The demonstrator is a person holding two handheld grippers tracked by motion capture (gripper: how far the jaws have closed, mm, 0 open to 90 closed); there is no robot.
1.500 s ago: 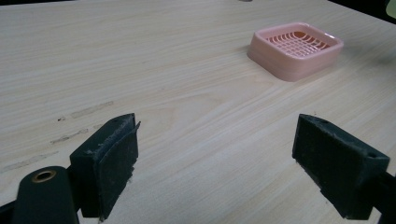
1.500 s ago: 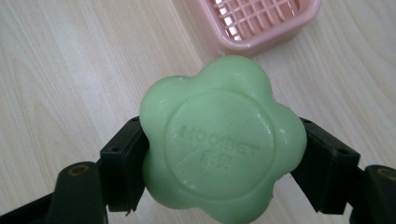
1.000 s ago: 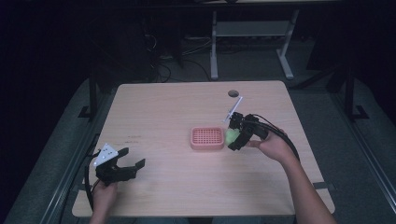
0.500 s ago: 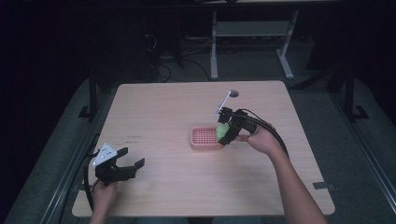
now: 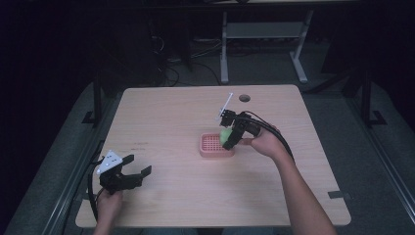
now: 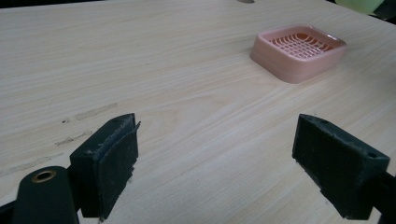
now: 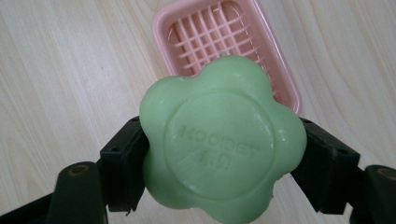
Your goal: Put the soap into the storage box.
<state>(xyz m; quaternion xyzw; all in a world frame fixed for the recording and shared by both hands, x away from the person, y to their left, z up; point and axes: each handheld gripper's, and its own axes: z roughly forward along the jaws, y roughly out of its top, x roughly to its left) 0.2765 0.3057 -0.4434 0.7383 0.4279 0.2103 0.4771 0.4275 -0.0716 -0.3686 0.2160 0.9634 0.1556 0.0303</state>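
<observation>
A green flower-shaped soap (image 7: 222, 140) is clamped between the jaws of my right gripper (image 5: 229, 135), which hangs over the right part of the pink soap dish (image 5: 213, 145). In the right gripper view the dish's grid (image 7: 219, 35) lies just beyond the soap, with nothing in it. The soap (image 5: 226, 134) shows in the high view as a small green spot above the dish's right edge. My left gripper (image 5: 129, 175) rests open near the table's front left corner. Its jaws are wide apart over bare wood, and the dish (image 6: 299, 51) lies far off ahead of them.
The wooden table (image 5: 171, 122) has a round cable hole (image 5: 244, 98) near its far edge. Table legs and cables stand on the dark floor beyond the table.
My right gripper has carried the green soap leftward and away from me, from beside the dish's right end to above the dish. The left gripper has stayed where it was.
</observation>
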